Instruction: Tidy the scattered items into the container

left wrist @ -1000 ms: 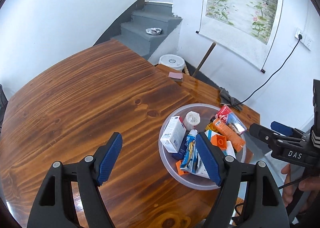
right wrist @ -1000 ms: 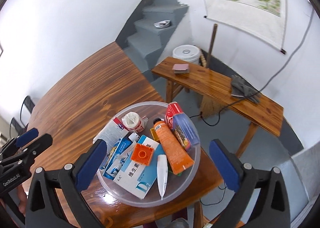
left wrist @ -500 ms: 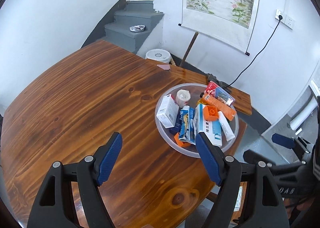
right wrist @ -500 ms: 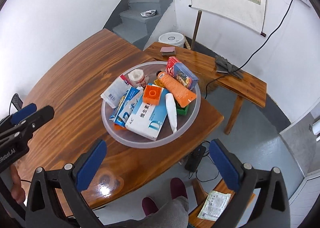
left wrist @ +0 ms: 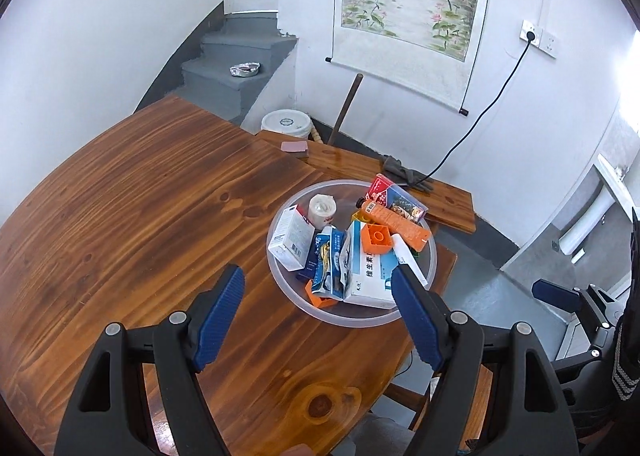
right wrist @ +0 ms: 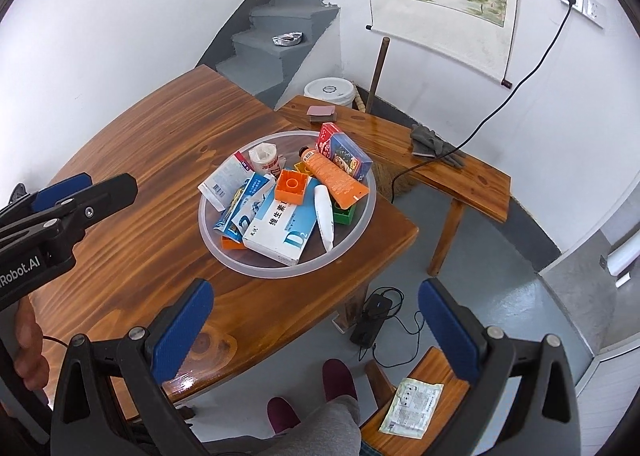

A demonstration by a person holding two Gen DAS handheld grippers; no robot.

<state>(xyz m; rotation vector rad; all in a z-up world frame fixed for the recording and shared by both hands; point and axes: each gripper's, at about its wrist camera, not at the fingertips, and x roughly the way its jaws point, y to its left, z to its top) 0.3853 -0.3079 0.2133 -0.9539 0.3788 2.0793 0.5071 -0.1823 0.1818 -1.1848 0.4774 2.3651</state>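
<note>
A clear round plastic bowl [left wrist: 280, 284] [right wrist: 240, 260] sits near the right corner of the wooden table [left wrist: 140, 216] [right wrist: 168, 128]. It holds several items: a white-blue box [right wrist: 276, 232], an orange brick [right wrist: 291, 187], an orange tube [right wrist: 334, 177], a white tube [right wrist: 325, 216], a tape roll [right wrist: 264, 158] and small cartons. My left gripper [left wrist: 318, 314] is open and empty, held back above the table short of the bowl. My right gripper [right wrist: 316, 324] is open and empty, raised off the table's edge over the floor.
A wooden bench [right wrist: 460, 176] stands behind the table with a pink pad [right wrist: 320, 111] and grey gloves [right wrist: 434, 142]. A white bucket [right wrist: 329, 90] and a broom stick [right wrist: 376, 72] are by the wall. A stool with a paper sachet [right wrist: 412, 402], a power strip [right wrist: 370, 320] and the person's feet lie below.
Both grippers have pulled back and up from the bowl, so it looks smaller and farther. Both stay open and empty. The items in the bowl have not moved.
</note>
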